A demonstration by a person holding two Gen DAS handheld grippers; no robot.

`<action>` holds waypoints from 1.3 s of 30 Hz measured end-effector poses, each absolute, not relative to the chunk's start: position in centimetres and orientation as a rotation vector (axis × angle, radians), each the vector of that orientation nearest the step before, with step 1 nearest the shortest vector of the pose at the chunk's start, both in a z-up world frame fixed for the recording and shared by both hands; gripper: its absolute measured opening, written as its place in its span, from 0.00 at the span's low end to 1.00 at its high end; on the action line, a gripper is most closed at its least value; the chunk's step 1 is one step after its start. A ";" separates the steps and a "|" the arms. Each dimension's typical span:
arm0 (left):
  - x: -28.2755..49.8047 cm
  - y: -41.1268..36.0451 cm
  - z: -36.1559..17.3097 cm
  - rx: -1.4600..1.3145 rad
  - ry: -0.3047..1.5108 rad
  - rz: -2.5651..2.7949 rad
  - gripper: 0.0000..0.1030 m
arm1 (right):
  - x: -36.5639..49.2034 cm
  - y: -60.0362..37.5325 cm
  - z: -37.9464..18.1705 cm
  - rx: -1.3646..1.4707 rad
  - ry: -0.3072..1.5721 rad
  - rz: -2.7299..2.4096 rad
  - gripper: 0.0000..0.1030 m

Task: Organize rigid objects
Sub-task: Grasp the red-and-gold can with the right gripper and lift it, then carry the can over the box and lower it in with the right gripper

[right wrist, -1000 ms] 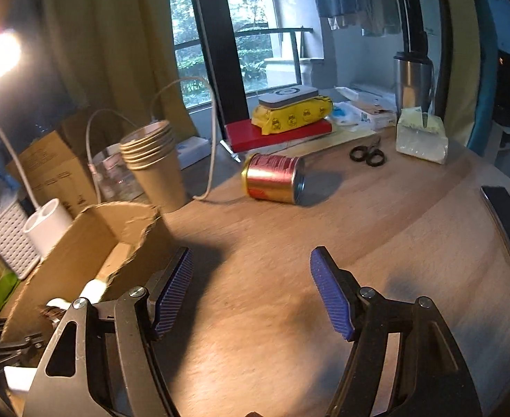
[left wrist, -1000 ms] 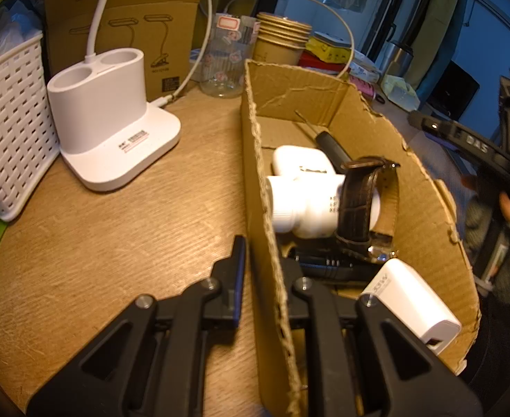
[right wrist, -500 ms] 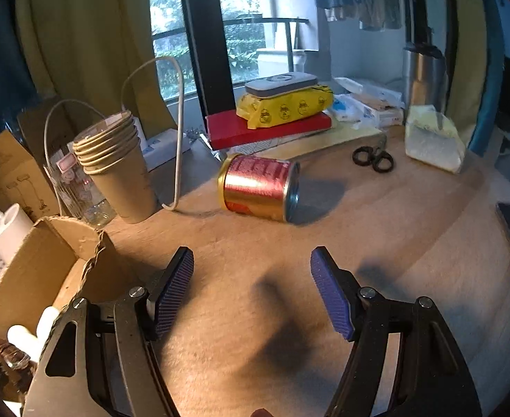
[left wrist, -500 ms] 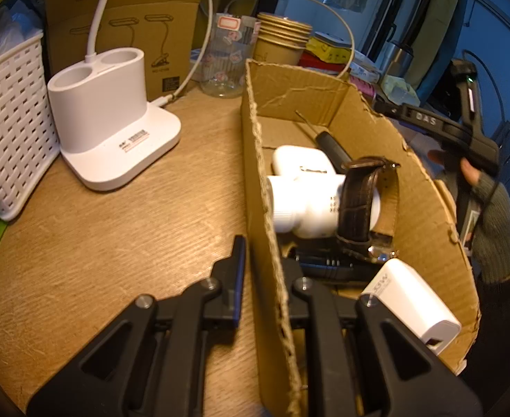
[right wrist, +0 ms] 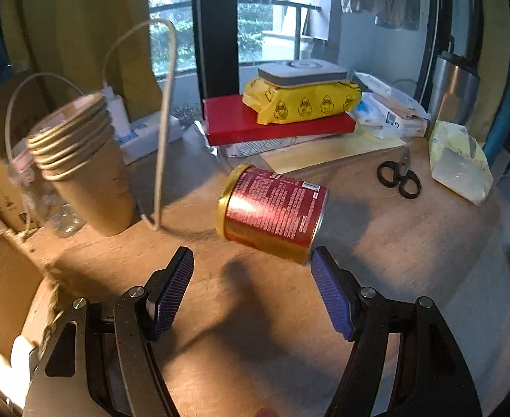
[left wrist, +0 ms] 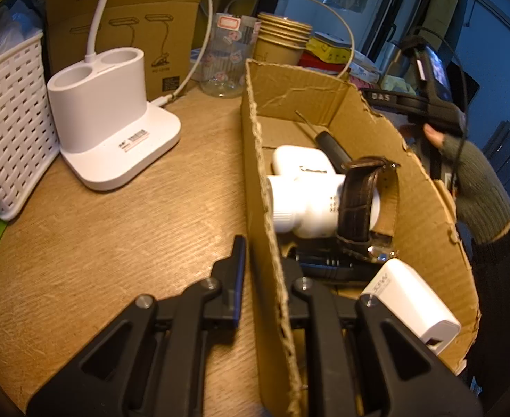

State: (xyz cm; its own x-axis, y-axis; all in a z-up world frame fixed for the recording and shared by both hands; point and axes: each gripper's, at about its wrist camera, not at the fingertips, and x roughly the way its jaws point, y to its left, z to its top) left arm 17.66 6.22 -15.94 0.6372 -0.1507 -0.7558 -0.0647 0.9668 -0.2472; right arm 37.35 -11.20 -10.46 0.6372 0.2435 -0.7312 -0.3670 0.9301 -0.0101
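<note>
My left gripper (left wrist: 262,264) is shut on the near left wall of a torn cardboard box (left wrist: 265,208). In the box lie a white bottle (left wrist: 303,205), a brown leather watch (left wrist: 359,201), a white charger (left wrist: 411,302), a white case (left wrist: 300,163), a screwdriver (left wrist: 331,146) and a black object. My right gripper (right wrist: 251,285) is open and empty, just short of a red and gold can (right wrist: 272,212) lying on its side on the wooden table. The box corner (right wrist: 5,278) shows at the left of the right wrist view.
A white lamp base (left wrist: 109,121), a white basket (left wrist: 8,125) and a glass jar (left wrist: 227,55) stand left of the box. Stacked paper cups (right wrist: 84,163), a looped cable (right wrist: 161,121), scissors (right wrist: 397,177), a red book (right wrist: 276,121) with a yellow pack lie beyond the can.
My right gripper has moved forward and away from the box towards the can, which now sits just ahead of its fingers. My left gripper has not moved.
</note>
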 end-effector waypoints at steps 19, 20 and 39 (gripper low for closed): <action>17.6 6.1 -15.9 -0.266 0.881 -0.054 0.13 | 39.7 -10.5 -10.6 -0.180 0.806 0.321 0.63; 17.6 6.1 -15.9 -0.265 0.881 -0.054 0.13 | 39.7 -10.6 -10.6 -0.180 0.807 0.318 0.63; 17.6 6.1 -15.9 -0.269 0.896 -0.049 0.13 | 32.5 -11.5 -7.9 -0.192 0.708 0.305 0.62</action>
